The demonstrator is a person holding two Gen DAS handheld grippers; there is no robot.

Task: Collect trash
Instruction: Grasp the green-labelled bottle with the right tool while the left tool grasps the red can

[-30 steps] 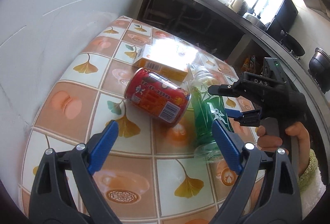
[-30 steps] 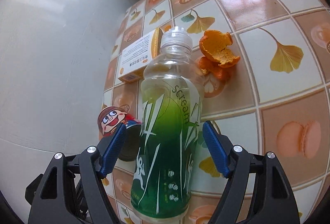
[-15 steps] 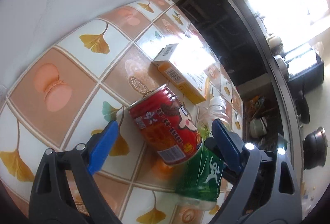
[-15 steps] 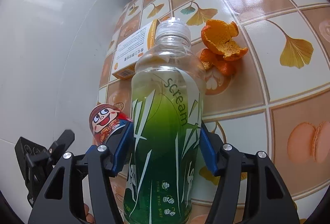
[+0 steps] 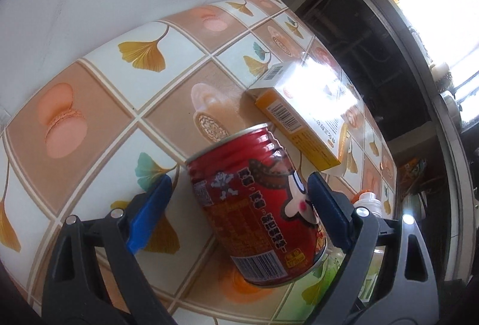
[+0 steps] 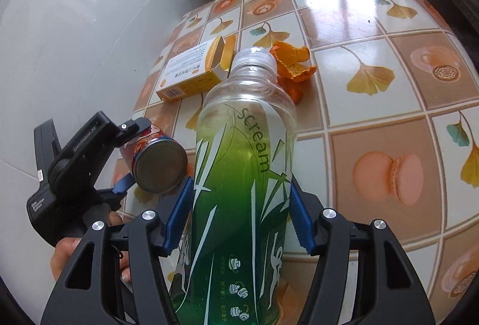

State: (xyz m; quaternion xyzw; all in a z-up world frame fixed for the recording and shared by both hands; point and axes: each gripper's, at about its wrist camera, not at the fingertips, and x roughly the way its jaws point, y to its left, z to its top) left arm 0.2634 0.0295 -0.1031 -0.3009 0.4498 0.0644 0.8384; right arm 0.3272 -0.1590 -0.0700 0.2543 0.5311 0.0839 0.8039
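Note:
A red drink can [image 5: 260,205] lies on its side between the blue pads of my left gripper [image 5: 239,205]. The right pad touches it; a gap shows at the left pad. The can's metal end [image 6: 160,164] and my left gripper [image 6: 128,157] also show in the right wrist view. My right gripper [image 6: 239,212] is shut on a green "Scream" plastic bottle [image 6: 239,190] and holds it lifted. The bottle's white cap [image 5: 366,199] peeks past the left gripper's right finger.
An orange and white carton [image 5: 305,112] lies on the tiled tablecloth [image 5: 89,79] beyond the can; it also shows in the right wrist view [image 6: 194,70]. Orange peel [image 6: 295,67] lies behind the bottle. A white wall stands left, dark shelving behind the table.
My left gripper moved in around the can and its jaws narrowed. My right gripper closed on the bottle and lifted it.

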